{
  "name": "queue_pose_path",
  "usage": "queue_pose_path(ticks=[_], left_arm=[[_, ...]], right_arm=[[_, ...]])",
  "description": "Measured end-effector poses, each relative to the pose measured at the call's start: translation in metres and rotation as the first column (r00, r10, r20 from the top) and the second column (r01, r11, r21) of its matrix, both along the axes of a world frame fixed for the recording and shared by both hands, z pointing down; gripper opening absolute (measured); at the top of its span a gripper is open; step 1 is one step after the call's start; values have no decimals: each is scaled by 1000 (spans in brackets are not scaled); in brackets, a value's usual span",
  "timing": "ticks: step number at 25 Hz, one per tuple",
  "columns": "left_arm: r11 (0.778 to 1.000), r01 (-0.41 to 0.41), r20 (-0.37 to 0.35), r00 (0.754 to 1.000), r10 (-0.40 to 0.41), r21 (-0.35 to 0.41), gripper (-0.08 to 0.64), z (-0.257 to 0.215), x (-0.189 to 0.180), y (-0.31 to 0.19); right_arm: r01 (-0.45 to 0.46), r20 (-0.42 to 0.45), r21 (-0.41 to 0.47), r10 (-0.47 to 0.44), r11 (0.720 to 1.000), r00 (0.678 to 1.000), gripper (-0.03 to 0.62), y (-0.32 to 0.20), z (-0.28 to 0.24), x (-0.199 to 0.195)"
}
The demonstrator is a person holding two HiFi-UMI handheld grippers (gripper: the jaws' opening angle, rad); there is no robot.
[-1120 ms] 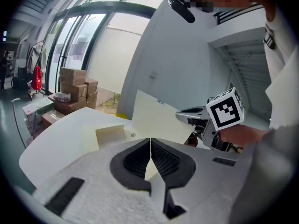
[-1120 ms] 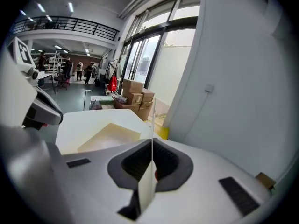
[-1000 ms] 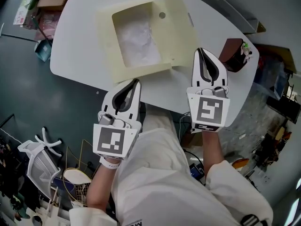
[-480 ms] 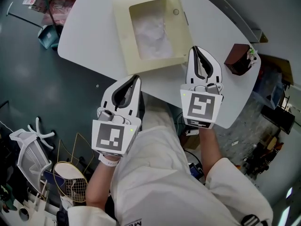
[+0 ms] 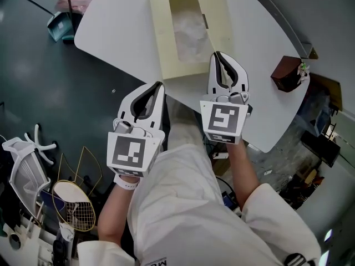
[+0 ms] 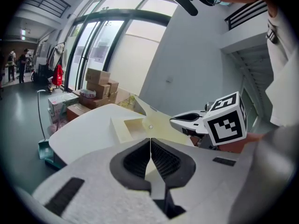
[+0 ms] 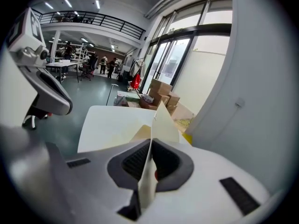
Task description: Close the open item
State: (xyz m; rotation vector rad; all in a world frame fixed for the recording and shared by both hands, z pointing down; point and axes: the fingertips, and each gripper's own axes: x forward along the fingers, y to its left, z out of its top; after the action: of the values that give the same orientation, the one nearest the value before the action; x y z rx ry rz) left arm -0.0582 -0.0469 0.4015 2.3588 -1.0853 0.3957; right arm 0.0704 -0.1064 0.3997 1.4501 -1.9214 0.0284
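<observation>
Cream cardboard box (image 5: 163, 43) sits open on the white counter (image 5: 119, 32). My right claw (image 5: 217, 57) is clamped on its raised lid (image 5: 219, 13); my left claw (image 5: 160, 86) is closed, empty, at the counter's near edge

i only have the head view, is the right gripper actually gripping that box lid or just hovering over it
observer: Gripping. In the right gripper view the right gripper is shut on the lid; the cream card runs between its pads.
operator: ok and the left one, anything in it
observer: Nothing. The left gripper view shows the left gripper with jaws together and empty, and the box lies ahead of it on the table.
operator: whats beyond the far side of the table
observer: Stacked cardboard boxes on the floor by tall windows.
</observation>
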Motion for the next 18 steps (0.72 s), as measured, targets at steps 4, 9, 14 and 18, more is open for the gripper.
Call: queue_pose_path(ticks=[4,9,14,18], left_arm=[[999,23,0,1000,-23,-26,29,12,-10,6],[998,44,2,999,-44,-43,29,22,-18,2],[997,53,6,999,-53,-59,29,31,-24,-3],[996,51,11,999,-50,-68,29,42,-27,-6]], right_arm=[[33,42,-25,-32,999,999,20,2,14,-17],[100,82,-50,-96,994,992,23,-1,31,-39],[189,83,-84,-182,978,980,23,4,50,-57],[255,88,-119,-246,960,965,23,8,65,-68]])
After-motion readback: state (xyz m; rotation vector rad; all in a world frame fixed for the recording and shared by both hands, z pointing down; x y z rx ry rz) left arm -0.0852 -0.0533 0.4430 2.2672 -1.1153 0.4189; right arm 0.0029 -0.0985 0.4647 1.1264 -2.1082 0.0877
